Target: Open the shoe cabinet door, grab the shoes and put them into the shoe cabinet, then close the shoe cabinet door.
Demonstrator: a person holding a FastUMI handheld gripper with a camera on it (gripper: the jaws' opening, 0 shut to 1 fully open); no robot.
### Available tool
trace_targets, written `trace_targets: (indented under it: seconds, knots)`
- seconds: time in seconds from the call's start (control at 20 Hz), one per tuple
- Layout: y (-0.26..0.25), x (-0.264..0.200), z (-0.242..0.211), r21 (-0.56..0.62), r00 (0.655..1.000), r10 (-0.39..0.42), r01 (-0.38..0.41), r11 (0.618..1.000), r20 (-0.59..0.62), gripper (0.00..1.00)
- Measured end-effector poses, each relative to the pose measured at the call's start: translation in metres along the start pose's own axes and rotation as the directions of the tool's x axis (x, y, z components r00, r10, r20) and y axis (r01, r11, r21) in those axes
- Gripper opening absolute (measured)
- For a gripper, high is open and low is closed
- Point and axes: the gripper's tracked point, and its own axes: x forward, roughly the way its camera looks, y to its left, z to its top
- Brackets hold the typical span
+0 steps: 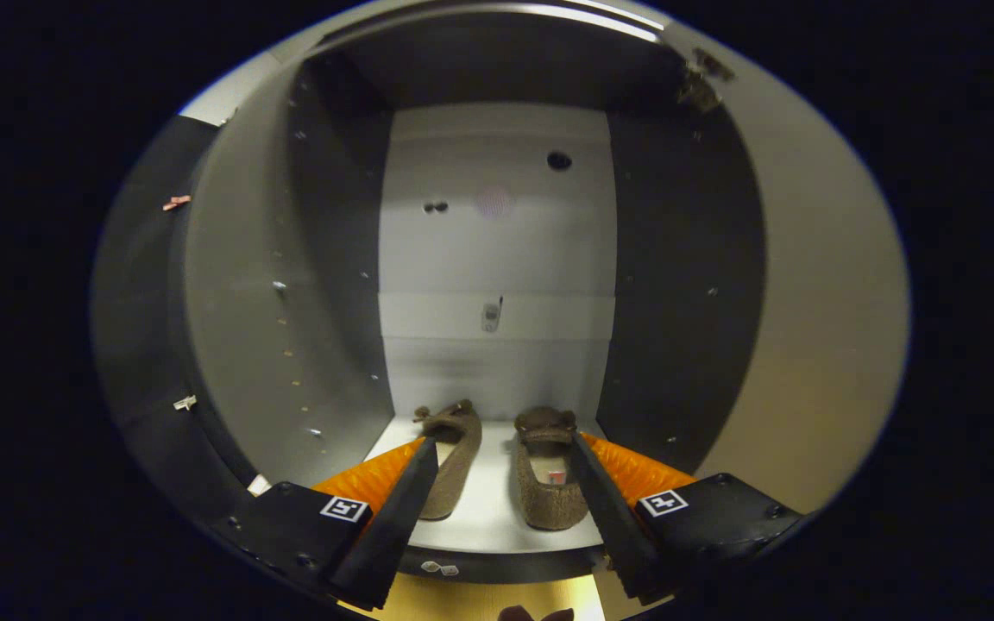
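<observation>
Open shoe cabinet (290, 285), dark side walls, pale back panel (497, 259). 2 brown shoes (497, 470) side by side on its white floor. Hand-held gripper (504, 453) spread wide, empty, fingers flanking the shoes.

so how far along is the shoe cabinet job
Done: the shoe cabinet stands open, and both shoes, the left shoe and the right shoe, sit side by side on its white floor. In hand: the gripper has its jaws spread wide, flanking the pair and holding nothing. Left: closing the door; I cannot tell where it is.
</observation>
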Motion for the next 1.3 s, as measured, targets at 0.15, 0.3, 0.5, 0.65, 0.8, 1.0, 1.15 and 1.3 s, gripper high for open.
trace_targets:
  seconds: [0.15, 0.3, 0.5, 0.65, 0.8, 1.0, 1.15, 1.3]
  knots:
    - [0.01, -0.056, 0.016, -0.019, 0.998, 0.018, -0.017, 1.0, 0.066, 0.97]
    - [0.016, -0.111, 0.026, -0.019, 0.993, 0.05, -0.048, 0.999, 0.103, 0.96]
    - [0.007, -0.179, 0.037, 0.026, 0.989, 0.074, -0.079, 0.997, 0.129, 0.97]
    - [-0.006, -0.219, 0.036, 0.031, 0.988, 0.094, -0.098, 0.995, 0.124, 0.97]
    - [-0.022, -0.259, 0.035, 0.044, 0.989, 0.1, -0.106, 0.993, 0.113, 0.97]
    - [-0.046, -0.305, 0.034, 0.068, 0.991, 0.091, -0.098, 0.993, 0.103, 0.97]
    - [-0.071, -0.326, 0.033, 0.083, 0.994, 0.063, -0.071, 0.994, 0.089, 0.97]
    - [-0.106, -0.354, 0.03, 0.147, 0.997, 0.025, -0.035, 0.989, 0.069, 0.98]
